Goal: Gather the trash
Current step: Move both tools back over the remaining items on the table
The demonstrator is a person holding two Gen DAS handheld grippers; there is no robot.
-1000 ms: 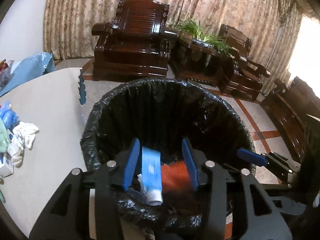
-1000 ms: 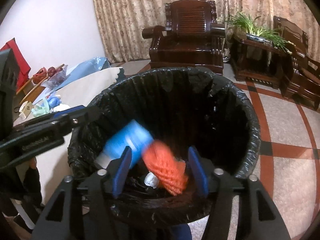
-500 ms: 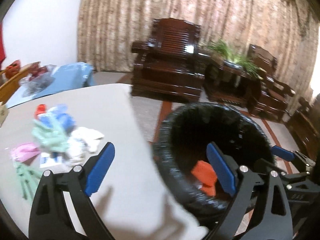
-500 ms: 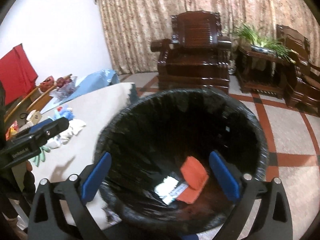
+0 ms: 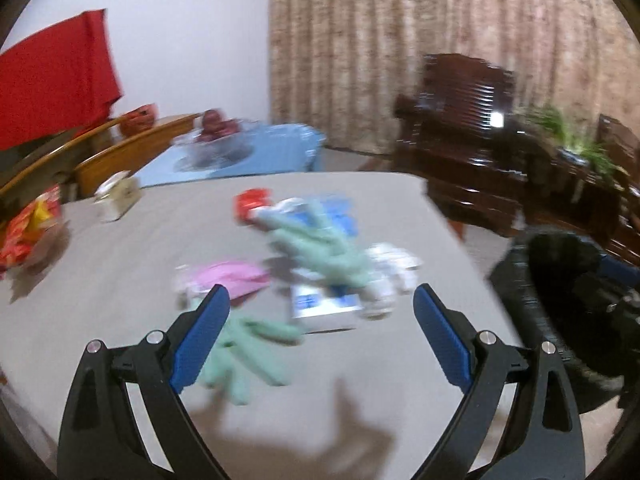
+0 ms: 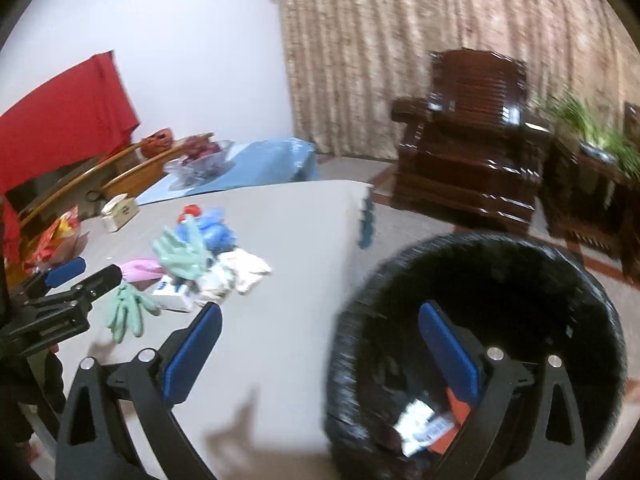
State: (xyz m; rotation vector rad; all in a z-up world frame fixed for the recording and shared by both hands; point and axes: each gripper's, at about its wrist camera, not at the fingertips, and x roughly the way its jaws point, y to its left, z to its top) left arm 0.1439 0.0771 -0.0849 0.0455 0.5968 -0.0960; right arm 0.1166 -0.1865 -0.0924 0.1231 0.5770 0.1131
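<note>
A pile of trash lies on the grey table: green gloves, a second green glove, a pink wrapper, a white-blue box, white crumpled tissue, blue plastic and a red piece. My left gripper is open and empty above the table, just short of the pile. My right gripper is open and empty, over the edge between the table and the black-lined bin. An orange piece and a white-blue packet lie in the bin. The bin also shows in the left wrist view.
A small white box and a red-yellow snack bag sit at the table's left. A glass fruit bowl on a blue cloth stands behind. Dark wooden armchairs and a plant stand on the far side.
Both grippers opened and dropped the blue tube and the orange piece into the bin. Both then swung left toward the table; the left one now faces the trash pile.
</note>
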